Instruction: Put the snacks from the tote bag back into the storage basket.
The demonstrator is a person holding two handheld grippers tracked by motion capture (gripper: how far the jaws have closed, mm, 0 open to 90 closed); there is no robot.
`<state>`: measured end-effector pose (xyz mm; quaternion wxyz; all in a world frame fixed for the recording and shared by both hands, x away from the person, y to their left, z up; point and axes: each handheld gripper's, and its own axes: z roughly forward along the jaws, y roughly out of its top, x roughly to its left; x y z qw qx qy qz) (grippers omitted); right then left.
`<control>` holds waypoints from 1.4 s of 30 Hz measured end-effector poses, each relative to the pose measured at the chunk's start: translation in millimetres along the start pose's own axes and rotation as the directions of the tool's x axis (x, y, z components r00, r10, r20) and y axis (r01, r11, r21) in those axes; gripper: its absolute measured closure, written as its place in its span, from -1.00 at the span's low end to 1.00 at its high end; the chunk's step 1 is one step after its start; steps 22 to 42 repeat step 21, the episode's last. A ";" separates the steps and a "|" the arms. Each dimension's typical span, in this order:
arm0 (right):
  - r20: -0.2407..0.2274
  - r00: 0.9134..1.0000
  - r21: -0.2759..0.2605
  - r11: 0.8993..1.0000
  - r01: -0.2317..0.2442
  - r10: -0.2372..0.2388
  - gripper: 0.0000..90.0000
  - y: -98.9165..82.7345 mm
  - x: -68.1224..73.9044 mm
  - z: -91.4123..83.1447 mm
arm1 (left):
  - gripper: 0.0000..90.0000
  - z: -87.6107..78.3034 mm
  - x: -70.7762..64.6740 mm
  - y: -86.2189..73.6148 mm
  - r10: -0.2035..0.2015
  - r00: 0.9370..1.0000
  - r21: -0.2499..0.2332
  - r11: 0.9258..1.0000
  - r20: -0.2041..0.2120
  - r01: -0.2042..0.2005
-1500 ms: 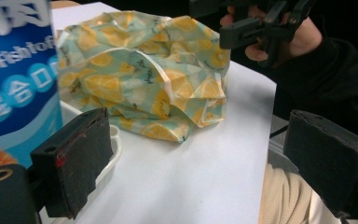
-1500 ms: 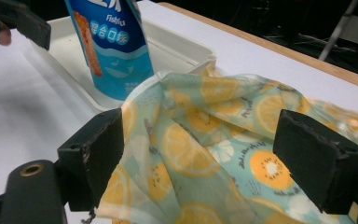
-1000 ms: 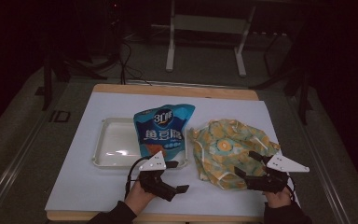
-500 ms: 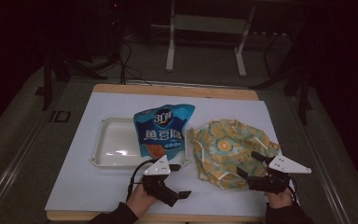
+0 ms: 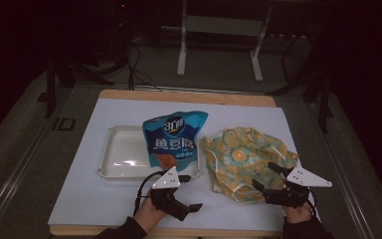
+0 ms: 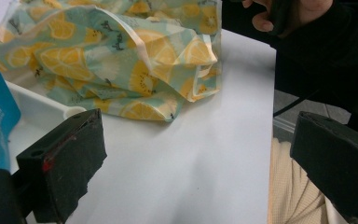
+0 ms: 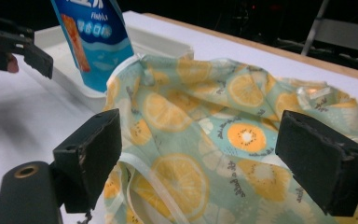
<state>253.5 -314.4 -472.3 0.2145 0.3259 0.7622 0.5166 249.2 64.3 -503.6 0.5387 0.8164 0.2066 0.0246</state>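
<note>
High view: I am holding both tongs released, left tongs [image 5: 189,209] idling, right tongs [image 5: 268,180] approaching the lemon-print bag [image 5: 243,159] at its five o'clock edge; gripping it probably comes next.

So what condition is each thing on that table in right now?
Snack bag: propped up in the tray, looks sealed.
Tray: flat on the table, bare apart from the bag.
Lemon-print bag: crumpled, lying on the table, ungripped.
Left gripper: jaws open, holding nothing.
Right gripper: jaws open, around the lemon-print bag's near edge.
</note>
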 end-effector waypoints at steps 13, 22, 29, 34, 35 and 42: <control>0.011 1.000 -0.013 1.000 -0.009 0.009 -0.68 -1.9 -3.9 -1.9 | -0.91 -0.7 -2.7 -2.7 0.021 1.000 0.010 1.000 -0.001 -0.021; 0.006 1.000 -0.010 1.000 -0.015 0.016 -0.68 -2.1 -3.7 -1.4 | -0.92 -3.2 -1.8 -3.0 0.023 1.000 -0.001 1.000 -0.015 -0.023; 0.006 1.000 -0.010 1.000 -0.015 0.016 -0.68 -2.1 -3.7 -1.4 | -0.92 -3.2 -1.8 -3.0 0.023 1.000 -0.001 1.000 -0.015 -0.023; 0.006 1.000 -0.010 1.000 -0.015 0.016 -0.68 -2.1 -3.7 -1.4 | -0.92 -3.2 -1.8 -3.0 0.023 1.000 -0.001 1.000 -0.015 -0.023; 0.006 1.000 -0.010 1.000 -0.015 0.016 -0.68 -2.1 -3.7 -1.4 | -0.92 -3.2 -1.8 -3.0 0.023 1.000 -0.001 1.000 -0.015 -0.023; 0.006 1.000 -0.010 1.000 -0.015 0.016 -0.68 -2.1 -3.7 -1.4 | -0.92 -3.2 -1.8 -3.0 0.023 1.000 -0.001 1.000 -0.015 -0.023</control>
